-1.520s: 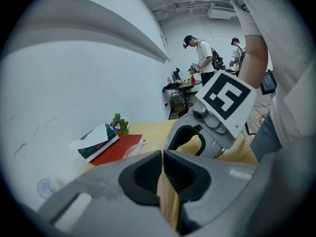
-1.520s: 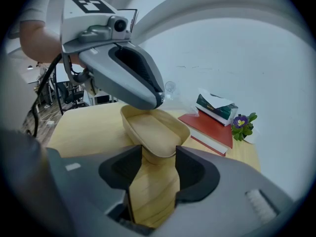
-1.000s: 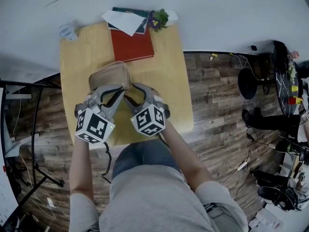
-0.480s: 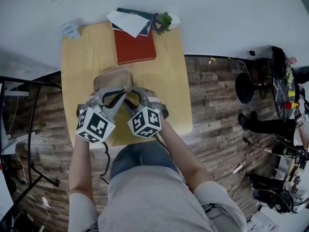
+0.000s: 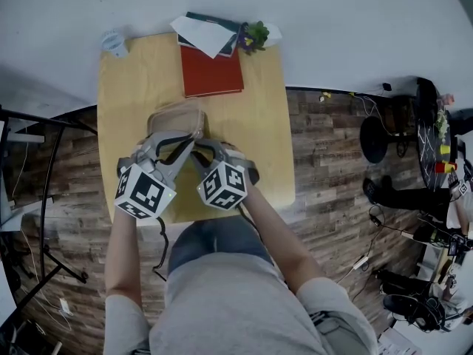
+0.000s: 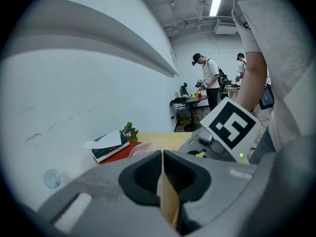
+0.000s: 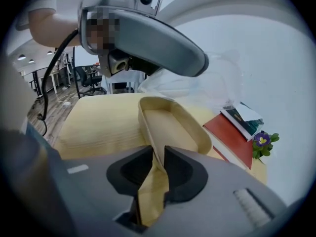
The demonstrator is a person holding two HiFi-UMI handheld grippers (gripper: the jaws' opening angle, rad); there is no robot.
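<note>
A shallow tan tray (image 5: 175, 117) with a clear plastic lid (image 7: 197, 85) sits over the wooden table (image 5: 259, 146), held from the near side by both grippers. My left gripper (image 6: 162, 157) is shut on a thin tan edge of the tray (image 6: 168, 201). My right gripper (image 7: 158, 154) is shut on the tray's near rim, with the tray (image 7: 173, 125) stretching away from it. In the right gripper view the left gripper (image 7: 148, 33) hangs above the tray's far end, the clear lid just under it. In the head view the left gripper (image 5: 183, 140) and right gripper (image 5: 198, 154) meet at the tray's near end.
A red book (image 5: 212, 71) lies behind the tray. Further back are stacked books under white paper (image 5: 209, 32), a small potted plant with a purple flower (image 5: 255, 34) and a clear cup (image 5: 114, 43). A white wall backs the table. People stand far off (image 6: 207, 78).
The left gripper now sits higher over the tray in the right gripper view, and the clear lid shows beneath it. Both grippers stay shut on the tray.
</note>
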